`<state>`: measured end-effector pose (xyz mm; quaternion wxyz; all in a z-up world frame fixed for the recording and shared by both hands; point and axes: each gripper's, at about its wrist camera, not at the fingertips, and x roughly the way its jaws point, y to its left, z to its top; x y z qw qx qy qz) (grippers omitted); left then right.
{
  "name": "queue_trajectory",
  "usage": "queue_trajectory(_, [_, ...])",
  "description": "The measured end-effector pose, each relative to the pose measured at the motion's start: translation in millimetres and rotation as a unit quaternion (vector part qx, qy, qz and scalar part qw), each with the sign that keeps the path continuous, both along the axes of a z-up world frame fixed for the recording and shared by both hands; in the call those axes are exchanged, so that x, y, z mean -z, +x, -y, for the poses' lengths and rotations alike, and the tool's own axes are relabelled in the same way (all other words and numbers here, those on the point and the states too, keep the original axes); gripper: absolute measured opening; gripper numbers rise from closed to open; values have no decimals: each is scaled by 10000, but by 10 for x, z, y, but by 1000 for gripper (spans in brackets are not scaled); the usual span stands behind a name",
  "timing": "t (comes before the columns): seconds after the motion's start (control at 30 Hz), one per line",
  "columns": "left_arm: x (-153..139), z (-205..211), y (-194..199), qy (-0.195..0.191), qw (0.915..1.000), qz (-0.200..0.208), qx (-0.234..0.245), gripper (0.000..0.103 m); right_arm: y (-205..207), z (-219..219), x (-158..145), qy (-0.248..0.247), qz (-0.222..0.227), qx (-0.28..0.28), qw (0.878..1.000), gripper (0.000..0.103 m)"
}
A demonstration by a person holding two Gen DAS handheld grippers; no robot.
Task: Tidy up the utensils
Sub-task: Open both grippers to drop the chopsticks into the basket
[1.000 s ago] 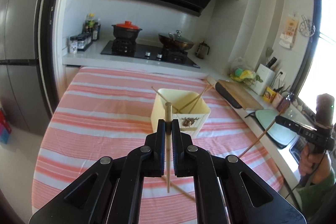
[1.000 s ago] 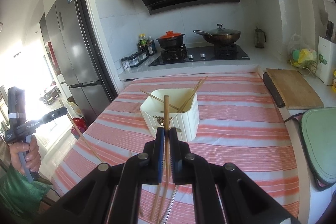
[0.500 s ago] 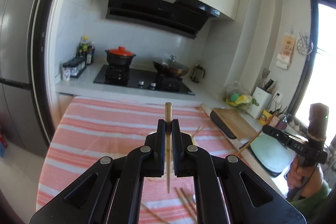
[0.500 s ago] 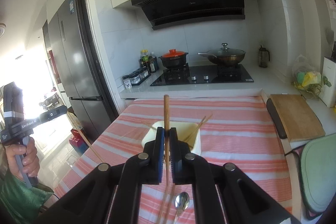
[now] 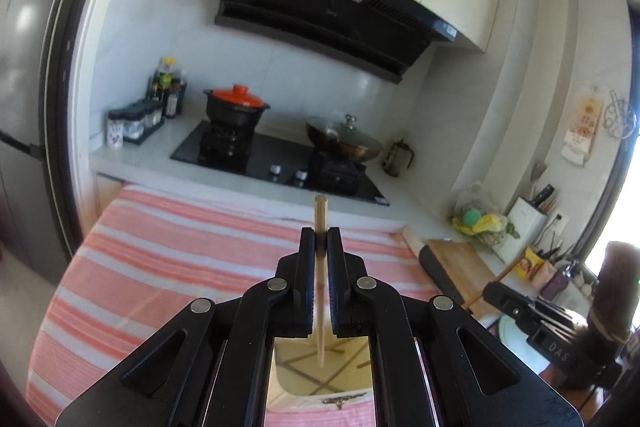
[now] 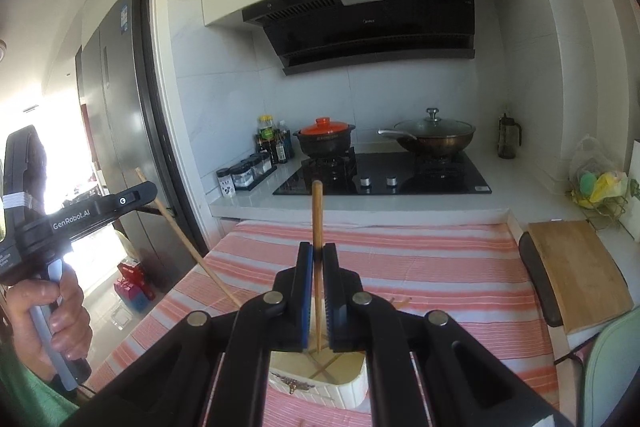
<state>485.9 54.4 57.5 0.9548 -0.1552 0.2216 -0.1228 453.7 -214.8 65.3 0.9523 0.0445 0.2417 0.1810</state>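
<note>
My left gripper [image 5: 321,233] is shut on a pale wooden chopstick [image 5: 320,215] held upright, its lower end hanging over the cream utensil box [image 5: 320,371] seen between my arms. My right gripper [image 6: 318,249] is shut on a darker wooden chopstick [image 6: 317,211], also upright, its tip over the same cream box [image 6: 340,383]. Several chopsticks lie inside the box. The left gripper with its chopstick shows at the left of the right wrist view [image 6: 132,201]; the right gripper shows at the lower right of the left wrist view [image 5: 516,303].
The box stands on a table with a pink striped cloth [image 5: 160,259]. Behind it is a counter with a stove [image 6: 400,175], a red-lidded pot [image 6: 324,137] and a wok [image 6: 434,135]. A wooden cutting board [image 6: 576,267] lies to the right.
Both grippers have moved forward and up over the box with their chopsticks; the box has slid from in front of the fingers to beneath them.
</note>
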Motion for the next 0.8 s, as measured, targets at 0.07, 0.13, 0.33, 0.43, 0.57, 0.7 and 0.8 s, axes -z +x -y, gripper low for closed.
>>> queue_trajectory(0.07, [223, 90, 133, 67, 9994, -311, 100, 4, 168, -50, 217, -5, -359, -97, 9993, 5])
queue_trajectory(0.13, [436, 185, 235, 195, 9980, -583, 171, 4, 312, -111, 442, -34, -716, -185, 9973, 5])
queue_trajectory(0.33, [827, 405, 400, 473, 9885, -1384, 379, 23, 645, -318, 911, -235, -1541, -232, 9875, 7])
queue_trajectory(0.43, [756, 341, 214, 571, 9885, -1343, 399, 55, 583, -225, 826, 61, -1548, -189, 9877, 8])
queue_trajectory(0.57, [683, 150, -229, 953, 9860, -1281, 476, 77, 197, -13, 624, 37, -1217, -128, 9925, 54])
queue_trajectory(0.7, [971, -77, -816, 1281, 9772, -1590, 590, 84, -363, 232, 743, -532, -1162, -82, 9918, 54])
queue_trajectory(0.8, [1367, -199, -1225, 1337, 9701, -1953, 544, 85, -820, 403, 1141, -1005, -1216, 175, 9873, 54])
